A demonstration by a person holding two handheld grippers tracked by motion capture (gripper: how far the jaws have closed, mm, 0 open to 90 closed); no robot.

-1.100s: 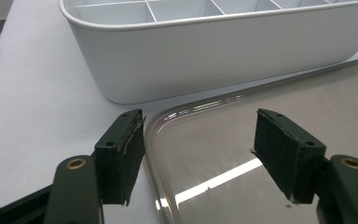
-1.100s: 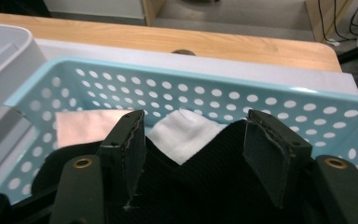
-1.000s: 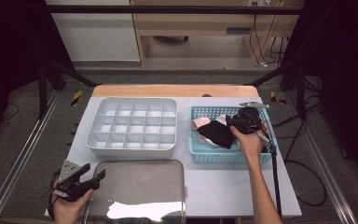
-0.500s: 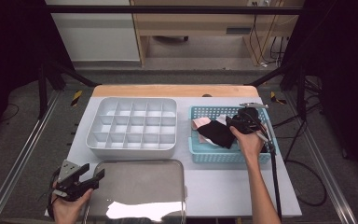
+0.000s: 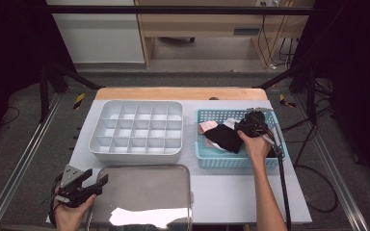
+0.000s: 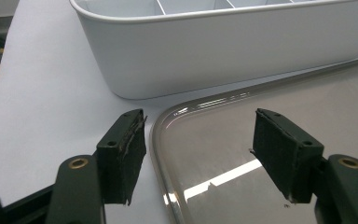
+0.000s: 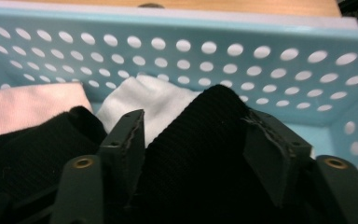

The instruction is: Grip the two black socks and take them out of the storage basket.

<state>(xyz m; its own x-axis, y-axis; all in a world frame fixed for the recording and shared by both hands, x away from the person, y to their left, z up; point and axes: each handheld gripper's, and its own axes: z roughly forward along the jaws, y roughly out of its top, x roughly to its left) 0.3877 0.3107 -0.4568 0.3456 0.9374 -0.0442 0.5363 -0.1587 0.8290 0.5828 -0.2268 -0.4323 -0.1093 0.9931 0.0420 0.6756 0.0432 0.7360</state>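
A blue perforated basket at the table's right holds a black cloth, a pink cloth and a white cloth. My right gripper reaches down into the basket. In the right gripper view its jaws have just been closing around a raised fold of the black cloth. The fold lies between them, with white cloth still showing beside the left pad. My left gripper stands open at the front left, straddling the corner rim of a steel tray with nothing in it.
A white compartment organizer sits left of the basket, its wall just beyond the left gripper. The steel tray lies in front of it. Pink cloth lies left of the right jaws, with the basket wall behind.
The right gripper has sunk a little deeper into the basket onto the black cloth. The left gripper has stayed where it was.
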